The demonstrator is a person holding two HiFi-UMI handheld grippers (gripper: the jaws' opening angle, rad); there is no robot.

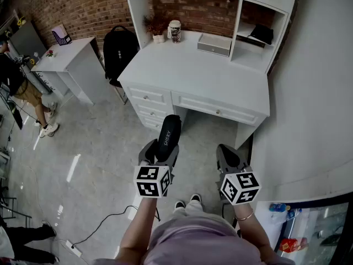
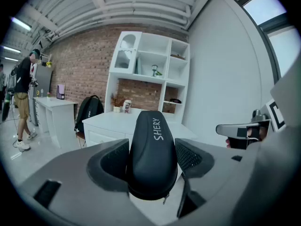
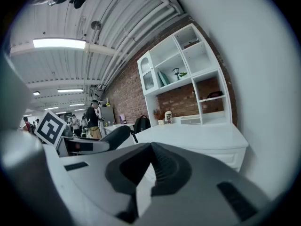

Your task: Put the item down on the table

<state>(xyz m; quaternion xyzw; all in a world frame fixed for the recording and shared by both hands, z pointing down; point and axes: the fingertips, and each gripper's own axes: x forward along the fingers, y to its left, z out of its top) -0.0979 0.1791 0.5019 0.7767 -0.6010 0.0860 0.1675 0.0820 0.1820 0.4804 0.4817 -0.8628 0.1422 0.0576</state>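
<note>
The left gripper [image 1: 161,149] has its fingers [image 2: 109,163] clamped on the black case [image 2: 153,147], which juts out between and beyond them, short of the white counter [image 1: 193,73]. The right gripper [image 3: 149,169] has its fingers pressed together, nothing between them.

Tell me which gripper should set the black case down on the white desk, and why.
Left. The left gripper clamps the black case between its jaws, and the white desk lies ahead of it. The right gripper is shut and empty, so it would need a handover first.
</note>
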